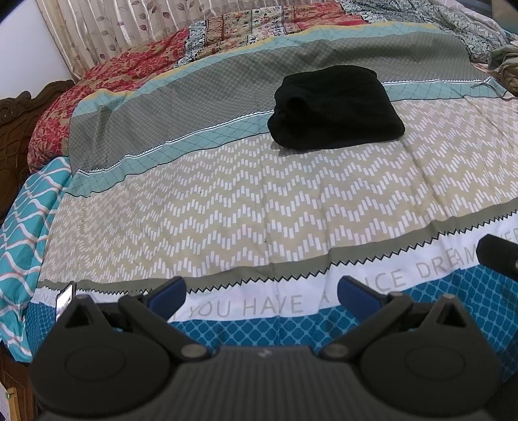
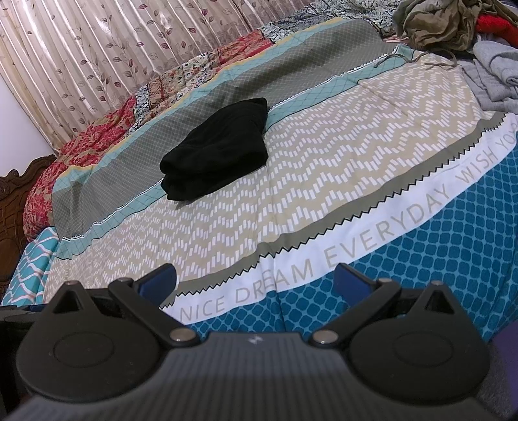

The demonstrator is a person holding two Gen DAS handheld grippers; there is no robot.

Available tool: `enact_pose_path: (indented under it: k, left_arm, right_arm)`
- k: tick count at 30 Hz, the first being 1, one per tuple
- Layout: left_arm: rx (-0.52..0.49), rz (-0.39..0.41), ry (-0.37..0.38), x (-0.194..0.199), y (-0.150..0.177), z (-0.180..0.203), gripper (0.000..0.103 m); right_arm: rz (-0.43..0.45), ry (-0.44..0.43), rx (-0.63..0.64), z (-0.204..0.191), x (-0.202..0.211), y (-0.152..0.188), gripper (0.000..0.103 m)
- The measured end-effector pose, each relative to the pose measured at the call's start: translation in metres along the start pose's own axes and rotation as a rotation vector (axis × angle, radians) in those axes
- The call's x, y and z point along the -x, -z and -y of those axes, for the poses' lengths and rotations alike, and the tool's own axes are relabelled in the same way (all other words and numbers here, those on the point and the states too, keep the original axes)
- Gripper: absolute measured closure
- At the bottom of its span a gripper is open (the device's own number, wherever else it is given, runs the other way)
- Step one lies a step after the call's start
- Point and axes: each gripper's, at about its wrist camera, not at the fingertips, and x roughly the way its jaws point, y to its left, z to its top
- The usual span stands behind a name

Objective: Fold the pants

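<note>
Black pants (image 1: 336, 108) lay folded in a compact bundle far up the patterned bedspread (image 1: 226, 207), while the left gripper (image 1: 262, 296) and right gripper (image 2: 255, 280) hovered near the bed's edge, jaws spread wide, holding nothing.

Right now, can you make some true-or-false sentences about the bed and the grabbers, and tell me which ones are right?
1. The black pants lie folded in a bundle on the bedspread. True.
2. The left gripper is pinching the pants. False: its jaws are wide open with nothing between them, near the bed's front edge.
3. The right gripper is open too. True.
4. The pile of unfolded clothes sits right on top of the black pants. False: it is at the far right of the bed, apart from them.
5. A leaf-patterned curtain hangs behind the bed. True.
6. The pants are red. False: they are black.
</note>
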Motion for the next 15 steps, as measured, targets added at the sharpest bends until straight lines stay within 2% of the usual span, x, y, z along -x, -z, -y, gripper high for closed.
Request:
enact_pose_path:
  k: [15]
  left_arm:
    - [-0.001,-0.002,0.005,0.0001,-0.0015,0.001,0.0]
  right_arm:
    - [-0.001,0.001,-0.001,0.0008,-0.0012,0.0008,0.0]
